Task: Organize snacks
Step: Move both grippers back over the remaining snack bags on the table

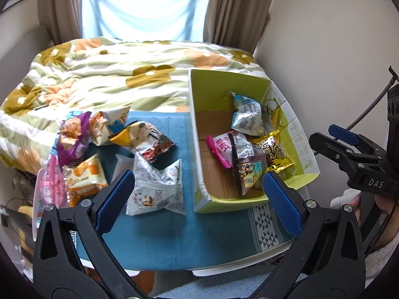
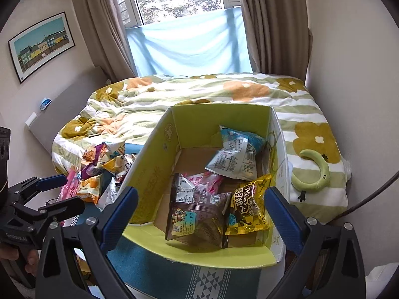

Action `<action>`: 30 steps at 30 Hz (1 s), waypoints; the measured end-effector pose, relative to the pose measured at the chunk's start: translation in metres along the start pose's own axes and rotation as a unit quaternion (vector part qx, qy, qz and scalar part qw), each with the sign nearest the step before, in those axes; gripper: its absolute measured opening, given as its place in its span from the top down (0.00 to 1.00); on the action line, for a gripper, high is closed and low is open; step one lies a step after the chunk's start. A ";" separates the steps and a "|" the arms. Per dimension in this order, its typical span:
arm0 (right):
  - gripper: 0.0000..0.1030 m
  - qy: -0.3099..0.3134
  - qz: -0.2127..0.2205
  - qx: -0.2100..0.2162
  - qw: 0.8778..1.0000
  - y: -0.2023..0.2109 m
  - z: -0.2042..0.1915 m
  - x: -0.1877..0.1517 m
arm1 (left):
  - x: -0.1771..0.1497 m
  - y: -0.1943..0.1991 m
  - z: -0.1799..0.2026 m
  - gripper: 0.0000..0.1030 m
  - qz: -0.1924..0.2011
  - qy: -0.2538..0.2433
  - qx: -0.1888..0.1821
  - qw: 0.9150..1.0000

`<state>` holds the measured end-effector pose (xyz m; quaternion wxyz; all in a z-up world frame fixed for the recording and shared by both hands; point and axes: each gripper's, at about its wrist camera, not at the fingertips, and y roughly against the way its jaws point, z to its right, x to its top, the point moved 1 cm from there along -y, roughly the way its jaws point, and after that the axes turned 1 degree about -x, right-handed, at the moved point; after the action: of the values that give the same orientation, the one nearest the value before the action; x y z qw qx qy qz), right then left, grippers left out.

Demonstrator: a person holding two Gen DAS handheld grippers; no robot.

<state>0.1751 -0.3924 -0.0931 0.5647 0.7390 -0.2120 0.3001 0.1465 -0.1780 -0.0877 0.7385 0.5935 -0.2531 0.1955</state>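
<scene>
A green cardboard box (image 1: 193,114) (image 2: 159,149) stands on a blue cloth and holds several snack packs: a brown one (image 1: 248,168) (image 2: 197,214), a yellow one (image 1: 274,150) (image 2: 247,209), a pink one (image 1: 220,147) and a silver-blue one (image 1: 247,117) (image 2: 234,157). Loose packs lie left of the box: a silver-white one (image 1: 155,186), an orange one (image 1: 83,179), a purple one (image 1: 72,137) and others. My left gripper (image 1: 197,199) is open and empty above the silver-white pack. My right gripper (image 2: 199,211) is open and empty above the box; it shows at the right edge of the left wrist view (image 1: 349,147).
The blue cloth (image 1: 174,236) covers a small white table in front of a bed with a flowered quilt (image 1: 112,74). A green curved toy (image 2: 314,172) lies on the quilt right of the box. Curtains and a window are behind. Walls are close at right.
</scene>
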 end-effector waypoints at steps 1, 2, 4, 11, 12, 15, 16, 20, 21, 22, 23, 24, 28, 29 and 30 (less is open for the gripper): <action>0.02 0.005 0.003 0.006 1.000 0.005 -0.005 0.001 | -0.002 0.007 -0.005 0.01 0.004 0.004 0.008 1.000; 0.02 0.010 0.007 0.010 1.000 0.009 -0.009 0.002 | -0.004 0.014 -0.011 0.01 0.008 0.009 0.018 1.000; 0.02 0.020 0.015 0.015 1.000 0.018 -0.021 0.005 | -0.010 0.027 -0.024 0.01 0.015 0.018 0.037 0.999; 0.02 0.040 0.025 0.038 0.998 0.020 -0.066 0.003 | -0.036 0.059 -0.081 0.01 0.025 0.065 0.091 0.993; 0.02 0.042 0.025 0.040 0.998 0.017 -0.074 0.002 | -0.041 0.062 -0.091 0.01 0.024 0.073 0.096 0.992; 0.01 0.049 0.028 0.041 0.998 0.009 -0.097 -0.003 | -0.053 0.068 -0.123 0.01 0.025 0.094 0.107 0.990; 0.01 0.054 0.025 0.042 0.997 0.006 -0.106 -0.004 | -0.056 0.070 -0.135 0.01 0.024 0.099 0.109 0.989; 0.01 0.060 0.009 0.054 0.997 -0.008 -0.140 -0.006 | -0.063 0.068 -0.177 0.01 0.010 0.112 0.102 0.988; 0.01 0.058 0.003 0.055 0.997 -0.012 -0.149 -0.007 | -0.064 0.067 -0.187 0.01 0.007 0.112 0.100 0.989; 0.01 0.052 -0.005 0.057 0.997 -0.014 -0.156 -0.007 | -0.066 0.067 -0.197 0.01 0.005 0.110 0.098 0.989; 0.01 0.048 -0.010 0.064 0.997 -0.017 -0.165 -0.008 | -0.067 0.066 -0.208 0.01 0.002 0.109 0.096 0.989; 0.01 0.046 -0.009 0.069 0.996 -0.018 -0.174 -0.011 | -0.069 0.064 -0.219 0.01 -0.003 0.109 0.094 0.990; 0.01 0.045 -0.023 0.051 0.997 -0.035 -0.214 -0.015 | -0.069 0.050 -0.256 0.01 -0.025 0.109 0.065 0.992; 0.01 0.042 -0.028 0.049 0.998 -0.041 -0.223 -0.016 | -0.068 0.045 -0.264 0.01 -0.033 0.104 0.060 0.992; 0.01 0.039 -0.030 0.049 0.998 -0.046 -0.233 -0.017 | -0.066 0.040 -0.272 0.01 -0.039 0.100 0.058 0.993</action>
<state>0.1451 -0.1563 -0.0951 0.5445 0.7593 -0.1527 0.3219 0.1092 0.0966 -0.1423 0.7318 0.6221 -0.1429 0.2389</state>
